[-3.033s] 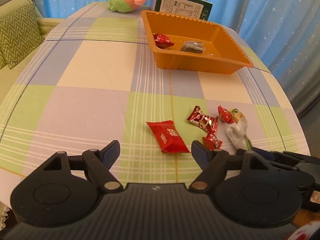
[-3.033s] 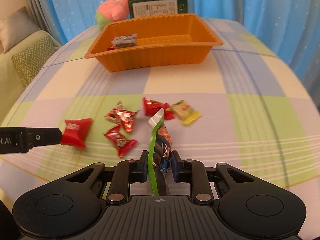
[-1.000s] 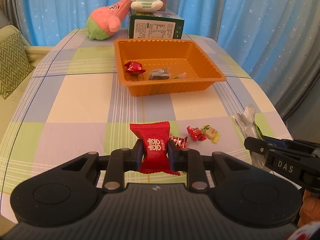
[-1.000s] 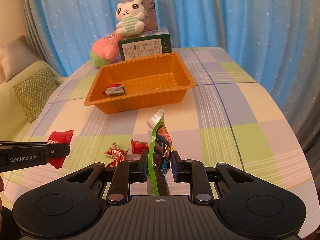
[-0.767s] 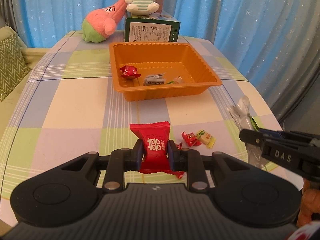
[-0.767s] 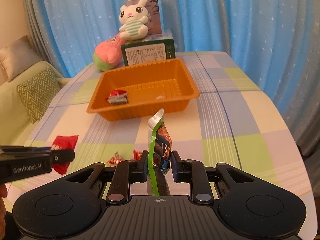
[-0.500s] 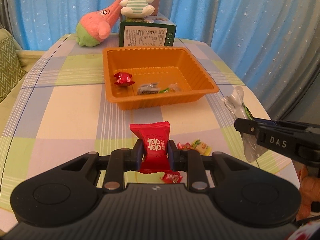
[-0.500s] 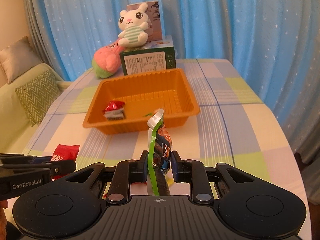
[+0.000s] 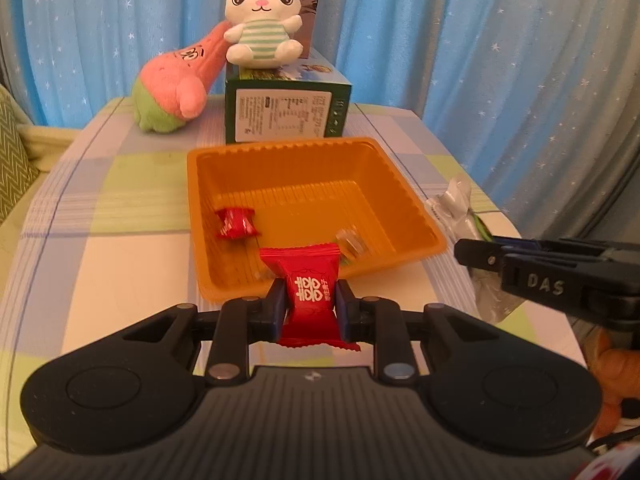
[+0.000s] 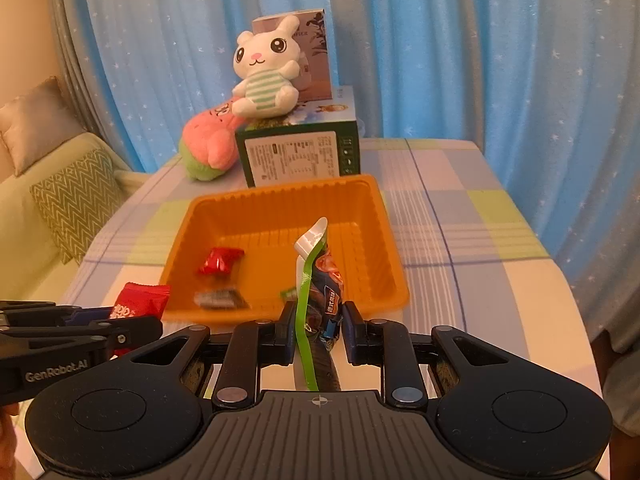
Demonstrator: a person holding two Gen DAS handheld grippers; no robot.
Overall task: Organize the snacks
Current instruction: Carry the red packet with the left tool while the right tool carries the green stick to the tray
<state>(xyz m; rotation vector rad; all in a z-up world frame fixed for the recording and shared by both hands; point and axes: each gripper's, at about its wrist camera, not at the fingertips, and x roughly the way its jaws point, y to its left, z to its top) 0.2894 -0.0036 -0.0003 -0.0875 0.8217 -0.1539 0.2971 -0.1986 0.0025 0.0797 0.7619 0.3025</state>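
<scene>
Left gripper (image 9: 310, 306) is clamped tight on a red pillow-shaped candy packet (image 9: 310, 294), hovering at the 6 o'clock edge of the orange plastic tray (image 9: 416, 216). Right gripper (image 10: 316, 328) pinches a tall green-edged snack pouch (image 10: 310, 280) upright, also at the tray's near rim. Inside the tray there's a small red wrapped candy (image 9: 236, 222) around 9 o'clock.

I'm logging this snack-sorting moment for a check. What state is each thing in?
left gripper: shut on the red snack packet, near the tray's front rim.
right gripper: shut on the green-edged snack packet, held upright.
orange tray: on the table, holding a few candies.
red candy: lying in the tray.
bunny plush: sitting on the green box.
</scene>
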